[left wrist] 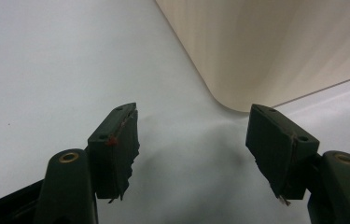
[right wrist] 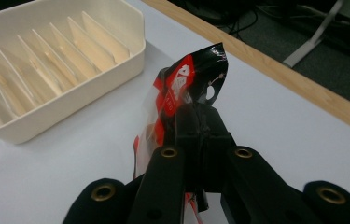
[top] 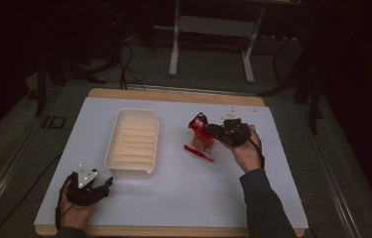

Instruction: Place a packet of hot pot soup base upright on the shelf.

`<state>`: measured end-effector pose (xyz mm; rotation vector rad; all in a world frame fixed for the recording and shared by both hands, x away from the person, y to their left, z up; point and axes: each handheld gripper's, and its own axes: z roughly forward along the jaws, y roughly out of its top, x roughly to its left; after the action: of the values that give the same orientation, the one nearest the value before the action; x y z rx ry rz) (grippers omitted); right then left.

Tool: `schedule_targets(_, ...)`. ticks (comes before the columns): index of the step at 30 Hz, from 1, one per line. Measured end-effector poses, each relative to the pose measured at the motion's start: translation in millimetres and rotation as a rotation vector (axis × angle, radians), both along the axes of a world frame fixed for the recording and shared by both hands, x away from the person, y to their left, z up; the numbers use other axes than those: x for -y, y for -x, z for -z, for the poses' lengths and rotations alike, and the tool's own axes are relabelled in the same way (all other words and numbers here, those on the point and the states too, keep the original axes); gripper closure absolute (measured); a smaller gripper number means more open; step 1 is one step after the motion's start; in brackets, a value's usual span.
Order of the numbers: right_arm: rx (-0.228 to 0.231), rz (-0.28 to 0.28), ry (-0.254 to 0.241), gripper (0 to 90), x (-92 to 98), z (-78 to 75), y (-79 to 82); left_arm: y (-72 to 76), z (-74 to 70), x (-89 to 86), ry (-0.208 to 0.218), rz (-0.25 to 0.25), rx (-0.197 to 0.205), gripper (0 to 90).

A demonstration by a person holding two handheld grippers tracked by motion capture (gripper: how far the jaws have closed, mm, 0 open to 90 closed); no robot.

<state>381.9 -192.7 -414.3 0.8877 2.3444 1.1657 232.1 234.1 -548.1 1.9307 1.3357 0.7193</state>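
A red, black and clear snack bag [top: 201,134] hangs upright just above the white table mat, right of centre. My right gripper [top: 218,130] is shut on its upper part; in the right gripper view the jaws pinch the bag [right wrist: 182,88] just below its crimped black top, gripper [right wrist: 201,125]. A cream tray with upright dividers [top: 133,141] lies to the left of the bag, also seen as the tray [right wrist: 46,65]. My left gripper [top: 105,184] rests at the near left of the mat, open with nothing between its jaws [left wrist: 193,140], close to a rounded corner of the tray [left wrist: 256,51].
The mat [top: 173,198] lies on a wooden table whose far edge [top: 173,95] shows beyond the tray. Past the table, a white stand's legs [top: 173,54] and cables lie on the dark floor.
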Motion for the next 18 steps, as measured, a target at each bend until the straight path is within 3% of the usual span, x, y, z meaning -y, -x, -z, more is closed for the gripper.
schedule_targets(18, 0.026, -0.032, -0.013, 88.8, -22.3, -8.8, -12.2, 0.0, -0.1, -0.2, 0.003, 0.001, 0.0, 34.5)
